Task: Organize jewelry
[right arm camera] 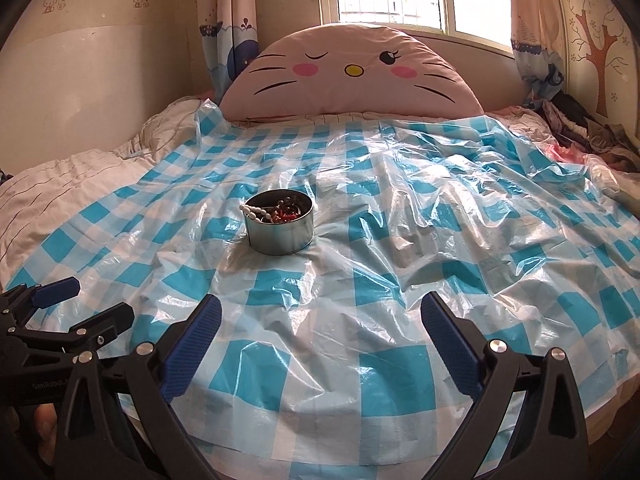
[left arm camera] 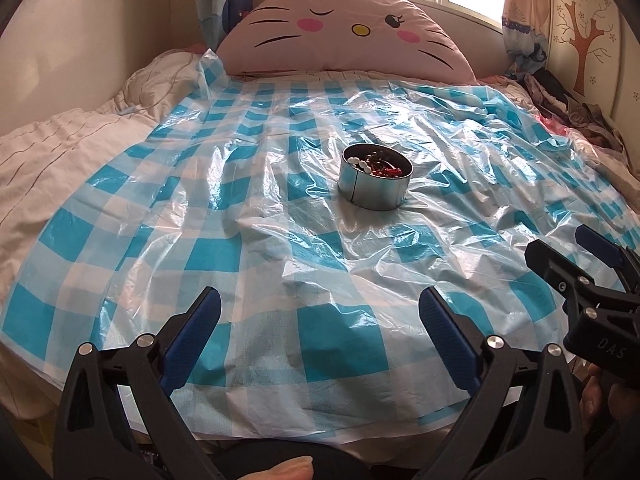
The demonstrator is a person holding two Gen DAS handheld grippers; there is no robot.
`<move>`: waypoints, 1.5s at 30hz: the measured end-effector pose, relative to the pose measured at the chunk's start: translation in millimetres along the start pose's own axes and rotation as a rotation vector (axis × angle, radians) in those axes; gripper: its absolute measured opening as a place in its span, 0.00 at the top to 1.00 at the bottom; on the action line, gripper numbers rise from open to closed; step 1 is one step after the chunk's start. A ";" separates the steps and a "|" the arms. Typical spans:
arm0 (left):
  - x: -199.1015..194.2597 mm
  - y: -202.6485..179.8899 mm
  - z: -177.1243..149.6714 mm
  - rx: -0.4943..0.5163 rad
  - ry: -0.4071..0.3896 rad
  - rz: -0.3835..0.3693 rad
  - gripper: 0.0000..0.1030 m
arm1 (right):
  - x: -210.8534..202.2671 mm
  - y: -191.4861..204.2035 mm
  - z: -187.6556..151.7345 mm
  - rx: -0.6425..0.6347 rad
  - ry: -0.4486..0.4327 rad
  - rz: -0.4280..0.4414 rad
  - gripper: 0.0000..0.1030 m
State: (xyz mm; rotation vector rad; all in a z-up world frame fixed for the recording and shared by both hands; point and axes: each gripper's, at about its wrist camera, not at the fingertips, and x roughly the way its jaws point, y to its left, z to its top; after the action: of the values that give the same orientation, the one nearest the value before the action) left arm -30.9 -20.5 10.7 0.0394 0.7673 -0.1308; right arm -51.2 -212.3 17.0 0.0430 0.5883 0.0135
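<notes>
A round metal tin (left arm camera: 374,188) stands on a blue and white checked plastic sheet (left arm camera: 248,248) on the bed. It holds jewelry: a white bead string (left arm camera: 358,163) hanging over the rim, red pieces and dark metal pieces. The tin also shows in the right wrist view (right arm camera: 279,232) with the white beads (right arm camera: 256,213). My left gripper (left arm camera: 320,304) is open and empty, near the bed's front edge, well short of the tin. My right gripper (right arm camera: 320,308) is open and empty, to the right of the left one, also short of the tin.
A pink cat-face cushion (left arm camera: 340,32) stands at the head of the bed under a window. A white quilt (left arm camera: 60,152) lies at the left. A pile of clothes (left arm camera: 576,108) lies at the back right. The plastic sheet (right arm camera: 440,240) is crumpled at the right.
</notes>
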 end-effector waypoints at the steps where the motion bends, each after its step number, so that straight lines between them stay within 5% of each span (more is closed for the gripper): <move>1: -0.1 0.1 1.0 0.002 -0.001 -0.002 0.07 | -0.4 1.3 -0.3 -0.006 -0.002 -0.003 0.07; 23: 6.1 -2.3 -0.1 0.022 0.001 0.087 0.07 | -3.0 7.6 -1.1 -0.042 -0.015 -0.024 0.07; 45: 7.2 -3.1 -1.3 0.023 0.006 0.092 0.07 | -3.2 7.4 -1.1 -0.040 -0.015 -0.024 0.07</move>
State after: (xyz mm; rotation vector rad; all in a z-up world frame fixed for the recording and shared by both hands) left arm -27.1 -24.2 4.8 0.0963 0.7685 -0.0520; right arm -54.5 -205.0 18.2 -0.0031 0.5733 0.0019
